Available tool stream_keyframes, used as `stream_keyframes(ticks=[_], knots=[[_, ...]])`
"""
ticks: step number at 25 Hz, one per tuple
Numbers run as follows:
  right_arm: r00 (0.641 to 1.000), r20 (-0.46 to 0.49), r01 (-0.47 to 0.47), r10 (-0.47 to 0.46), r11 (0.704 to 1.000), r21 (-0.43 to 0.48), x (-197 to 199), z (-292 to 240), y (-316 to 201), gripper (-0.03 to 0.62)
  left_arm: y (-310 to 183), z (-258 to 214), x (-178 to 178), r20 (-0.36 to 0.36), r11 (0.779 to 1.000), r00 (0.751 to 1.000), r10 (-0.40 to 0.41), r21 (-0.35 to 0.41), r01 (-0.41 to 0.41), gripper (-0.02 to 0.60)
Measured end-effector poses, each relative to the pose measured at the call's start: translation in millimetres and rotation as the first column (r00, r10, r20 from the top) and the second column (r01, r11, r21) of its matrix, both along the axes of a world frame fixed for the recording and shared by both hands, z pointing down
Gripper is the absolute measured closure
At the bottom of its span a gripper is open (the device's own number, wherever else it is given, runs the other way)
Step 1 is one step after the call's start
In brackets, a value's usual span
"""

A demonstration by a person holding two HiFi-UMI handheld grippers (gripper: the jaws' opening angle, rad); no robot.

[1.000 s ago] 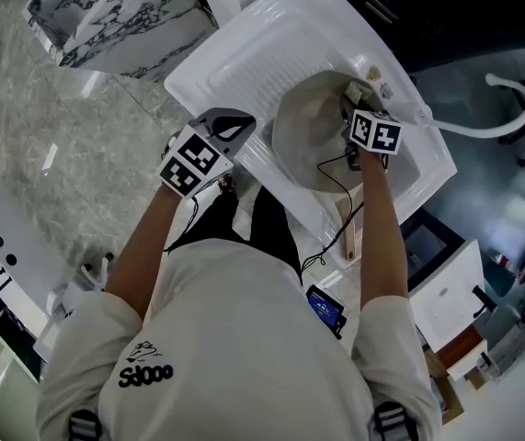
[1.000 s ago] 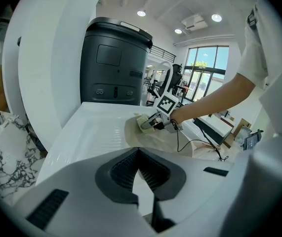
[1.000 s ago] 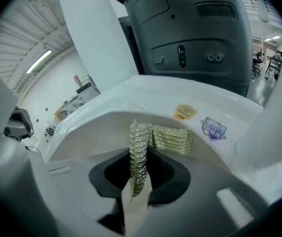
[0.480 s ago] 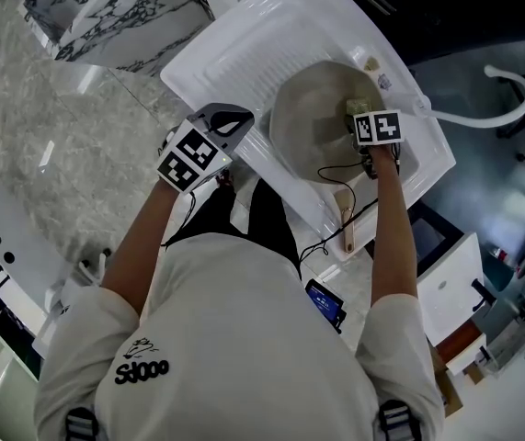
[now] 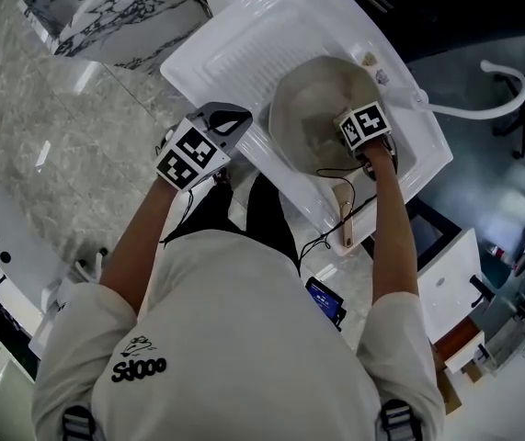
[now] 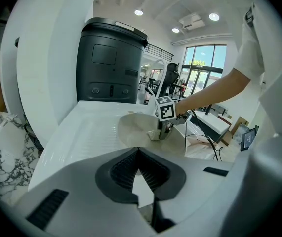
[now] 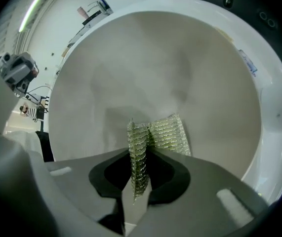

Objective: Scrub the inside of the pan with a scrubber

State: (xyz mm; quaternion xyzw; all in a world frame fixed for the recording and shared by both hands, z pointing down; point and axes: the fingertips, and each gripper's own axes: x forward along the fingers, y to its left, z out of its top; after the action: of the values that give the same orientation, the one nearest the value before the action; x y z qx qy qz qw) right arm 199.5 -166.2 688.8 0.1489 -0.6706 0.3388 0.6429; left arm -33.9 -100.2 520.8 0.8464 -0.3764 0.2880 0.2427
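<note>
A beige pan [image 5: 313,99] lies in the white sink [image 5: 234,49], its wooden handle [image 5: 346,217] pointing toward me. My right gripper [image 5: 354,131] reaches down into the pan near its right side. In the right gripper view the gripper [image 7: 140,152] is shut on a glittery green scrubber [image 7: 166,132] that is pressed against the pan's inside [image 7: 150,68]. My left gripper [image 5: 239,118] hovers at the sink's near left rim, apart from the pan; in its own view the gripper [image 6: 139,151] is shut on nothing, looking at the pan [image 6: 133,130].
A ribbed drainboard forms the sink's left half. A marble block [image 5: 106,7] stands at the far left, a black bin [image 6: 111,63] behind the sink. A white hose [image 5: 487,104] runs off to the right. A phone [image 5: 325,303] and cables [image 5: 336,177] hang near my body.
My right gripper has slid the scrubber leftward from the pan's far right wall toward its middle. The left gripper has stayed almost still.
</note>
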Motion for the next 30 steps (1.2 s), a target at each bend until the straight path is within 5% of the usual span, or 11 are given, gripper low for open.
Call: stream_keyframes(ticks=[9,15,20,30], knots=[[0.994,0.031,0.105,-0.101,0.98,-0.171,-10,-3,45,0.519,7,0,6,-0.009,1.0,1.0,0.019,0.001,-0.019,0.578],[0.971,0.158,0.222,-0.177,0.914,-0.338,-44,-16,91,0.517,11,0,3,-0.01,1.0,1.0,0.025,0.001,-0.025,0.577],[0.944,0.267,0.285,-0.194,0.889,-0.36,-75,-22,104,0.517,12,2,2,-0.016,1.0,1.0,0.024,0.003,-0.024,0.577],[0.89,0.443,0.22,-0.111,0.954,-0.204,-130,-25,83,0.517,14,6,4,-0.023,1.0,0.999,0.025,-0.007,-0.025,0.577]])
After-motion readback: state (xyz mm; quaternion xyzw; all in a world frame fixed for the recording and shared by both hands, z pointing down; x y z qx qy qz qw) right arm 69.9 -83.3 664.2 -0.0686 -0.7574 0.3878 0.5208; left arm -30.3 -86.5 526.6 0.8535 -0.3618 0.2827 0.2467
